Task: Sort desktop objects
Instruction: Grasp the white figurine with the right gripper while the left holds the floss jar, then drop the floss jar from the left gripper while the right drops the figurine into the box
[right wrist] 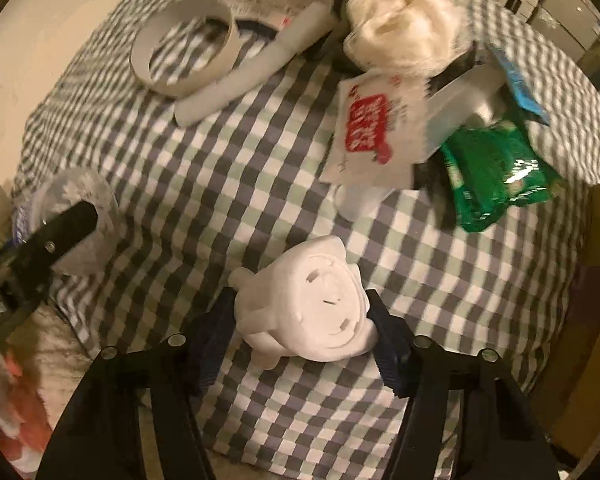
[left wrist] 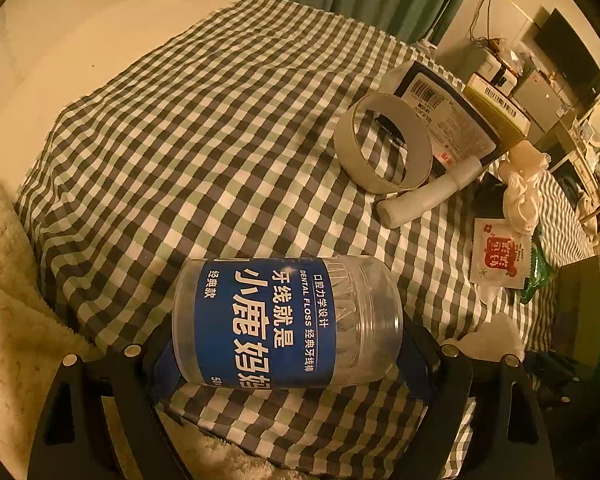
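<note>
The left gripper (left wrist: 288,356) is clamping a jar (left wrist: 286,322) labelled "DENTAL FLOSS". The right gripper (right wrist: 300,332) is clamping its fingers (right wrist: 388,344) on a white toy (right wrist: 308,304).

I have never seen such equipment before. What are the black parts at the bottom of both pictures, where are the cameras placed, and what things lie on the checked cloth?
There is no robot. A person holds a two-finger gripper in each hand, and a fisheye camera on each looks forward along its black fingers.

In the left view, the left gripper is shut on a clear dental floss jar with a blue label. In the right view, the right gripper holds a white toy figure.

On the checked cloth lie a tape ring, a white tube, a barcoded box, a red-and-white sachet and a green packet.
</note>
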Demonstrator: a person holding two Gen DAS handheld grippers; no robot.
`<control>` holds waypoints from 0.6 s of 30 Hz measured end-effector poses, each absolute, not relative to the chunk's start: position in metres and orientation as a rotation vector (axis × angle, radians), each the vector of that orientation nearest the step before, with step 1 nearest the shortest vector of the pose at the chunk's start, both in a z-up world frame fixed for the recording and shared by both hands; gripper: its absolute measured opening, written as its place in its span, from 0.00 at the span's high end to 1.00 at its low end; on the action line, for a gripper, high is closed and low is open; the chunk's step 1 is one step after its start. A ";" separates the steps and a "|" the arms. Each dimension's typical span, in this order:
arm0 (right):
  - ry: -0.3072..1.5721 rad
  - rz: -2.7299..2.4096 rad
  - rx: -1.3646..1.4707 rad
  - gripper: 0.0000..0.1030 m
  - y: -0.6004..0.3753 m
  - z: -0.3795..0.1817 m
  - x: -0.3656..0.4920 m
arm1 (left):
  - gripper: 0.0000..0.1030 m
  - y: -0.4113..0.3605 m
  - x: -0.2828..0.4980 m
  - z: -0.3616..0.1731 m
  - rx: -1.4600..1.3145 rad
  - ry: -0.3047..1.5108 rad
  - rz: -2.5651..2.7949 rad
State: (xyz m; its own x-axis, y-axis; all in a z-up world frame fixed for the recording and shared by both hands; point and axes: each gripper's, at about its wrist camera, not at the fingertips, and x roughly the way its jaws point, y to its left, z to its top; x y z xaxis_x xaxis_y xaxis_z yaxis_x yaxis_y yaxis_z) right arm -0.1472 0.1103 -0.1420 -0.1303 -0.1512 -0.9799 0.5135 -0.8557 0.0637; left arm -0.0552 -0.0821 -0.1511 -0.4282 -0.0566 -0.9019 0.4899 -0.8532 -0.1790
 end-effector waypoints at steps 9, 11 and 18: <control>0.290 -2.122 1.587 0.40 0.136 -0.095 -0.140 | 0.13 -0.076 -0.044 -0.131 1.352 0.601 -2.382; 0.284 -2.151 1.541 0.40 0.146 -0.078 -0.134 | 0.13 -0.072 -0.042 -0.114 1.287 0.574 -2.434; 0.148 -2.285 1.415 0.40 0.226 0.005 -0.119 | 0.13 -0.006 -0.047 -0.033 1.192 0.356 -2.705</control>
